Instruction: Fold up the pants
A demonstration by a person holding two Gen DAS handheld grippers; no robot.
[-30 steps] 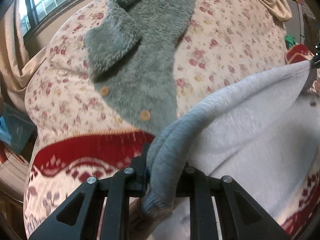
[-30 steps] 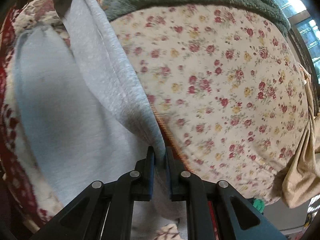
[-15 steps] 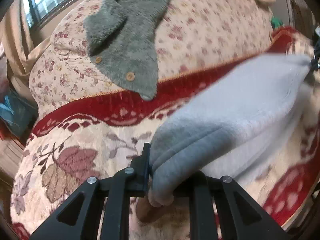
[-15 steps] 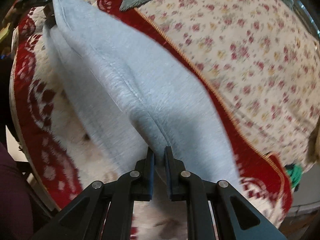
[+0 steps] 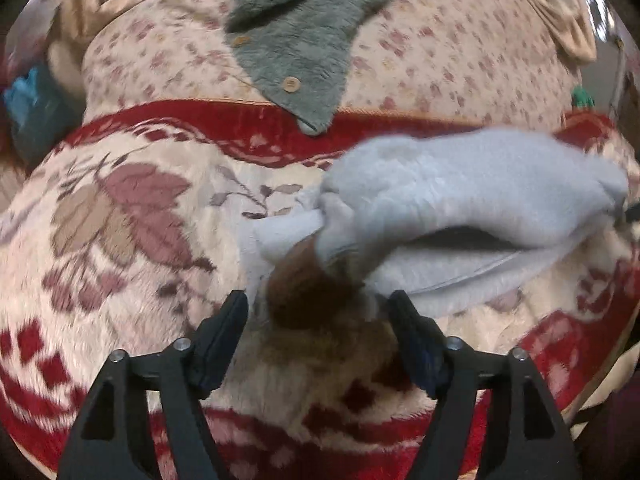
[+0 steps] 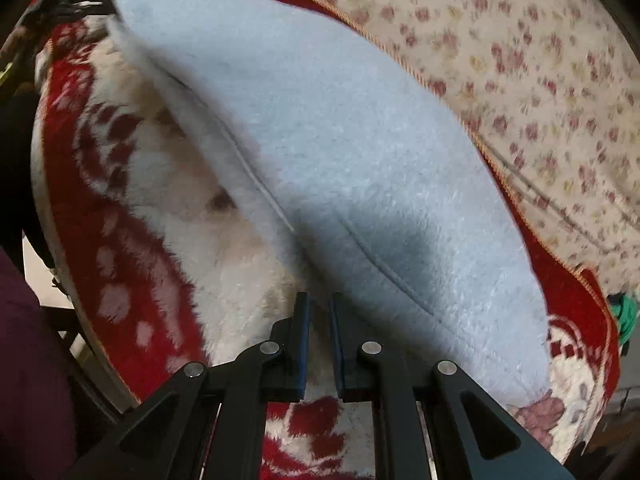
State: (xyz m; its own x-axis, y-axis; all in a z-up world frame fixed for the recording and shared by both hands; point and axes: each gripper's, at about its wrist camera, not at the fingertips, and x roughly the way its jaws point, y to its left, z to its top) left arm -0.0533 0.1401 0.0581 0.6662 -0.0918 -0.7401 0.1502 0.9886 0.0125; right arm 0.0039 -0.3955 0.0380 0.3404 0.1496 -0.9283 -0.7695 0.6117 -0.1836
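The light grey fleece pants lie folded over on the red-and-cream patterned blanket; they also fill the right wrist view. My left gripper is open, jaws wide apart, just in front of the pants' bunched end, holding nothing. My right gripper has its jaws a narrow gap apart at the near edge of the pants, with blanket showing between them and no cloth gripped. The left gripper's tip shows at the far end of the pants in the right wrist view.
A grey-green fleece garment with buttons lies beyond on the floral sheet. Beige curtain cloth hangs at the back right. The bed edge drops off at left in the right wrist view.
Both grippers brought the pants down from the floral sheet onto the red blanket. The left gripper opened and let go of the pants. The right gripper's jaws parted slightly and released the edge.
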